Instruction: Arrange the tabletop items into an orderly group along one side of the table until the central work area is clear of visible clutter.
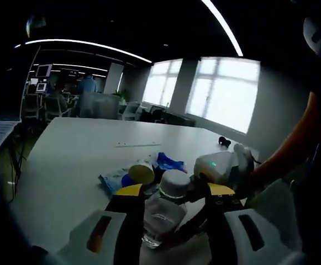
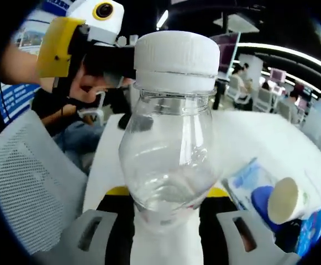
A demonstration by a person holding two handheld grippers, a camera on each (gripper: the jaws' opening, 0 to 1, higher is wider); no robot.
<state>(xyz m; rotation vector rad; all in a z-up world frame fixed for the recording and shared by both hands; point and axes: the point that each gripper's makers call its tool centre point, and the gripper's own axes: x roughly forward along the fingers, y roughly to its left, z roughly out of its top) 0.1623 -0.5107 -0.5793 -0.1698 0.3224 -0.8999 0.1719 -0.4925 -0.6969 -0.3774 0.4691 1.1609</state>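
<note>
A: The clear bottle (image 1: 163, 212), the one with the white cap (image 2: 177, 55), is standing near the tabletop's (image 1: 83, 160) near edge, and both tools seem to be closing in on it.

B: Which one is actually holding it?

A: The right gripper (image 2: 166, 218) is clamping its lower body between narrowed jaws. The left gripper (image 1: 174, 207) is bracketing the same bottle, jaws narrow, but I cannot tell whether they are pressing or just flanking it.

B: So what is worrying you?

A: The bottle is thin and nearly empty. If both squeeze, it may be buckling or popping out sideways.

B: And the neighbours?

A: A cream-lidded container (image 1: 142, 173), a blue wrapper (image 1: 168, 162) and a blue-and-white packet (image 2: 251, 185) are lying just beside it. Swinging the bottle carelessly could be knocking them toward the centre.
</note>
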